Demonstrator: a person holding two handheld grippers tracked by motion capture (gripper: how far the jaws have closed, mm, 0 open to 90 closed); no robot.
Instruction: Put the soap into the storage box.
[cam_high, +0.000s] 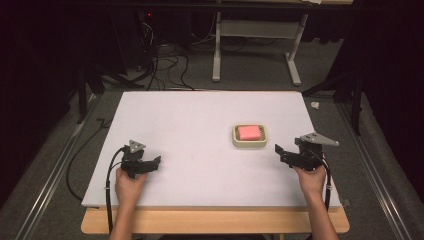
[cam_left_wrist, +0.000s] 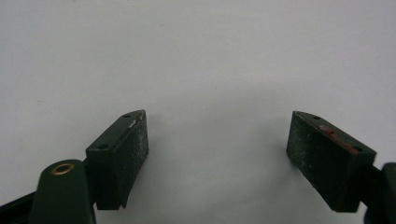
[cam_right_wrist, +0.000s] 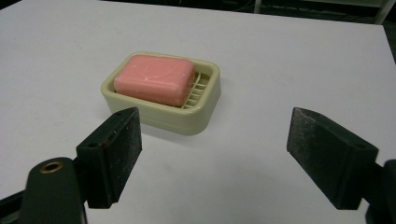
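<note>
A pink bar of soap (cam_high: 248, 132) (cam_right_wrist: 155, 79) lies in a cream soap dish (cam_high: 263, 141) (cam_right_wrist: 205, 109) on the white table, right of centre. My right gripper (cam_high: 278, 151) (cam_right_wrist: 212, 156) is held just right of the dish, jaws wide apart and pointing toward it, nothing between them. My left gripper (cam_high: 157, 162) (cam_left_wrist: 217, 156) hovers low over the table's front left, open and empty, with bare white surface between its pads.
The white table top (cam_high: 190, 140) has a wooden front edge (cam_high: 215, 221). Beyond the far edge are cables (cam_high: 165, 65) on the floor and a white desk frame (cam_high: 255, 45). Metal rails (cam_high: 50, 170) run along both sides.
</note>
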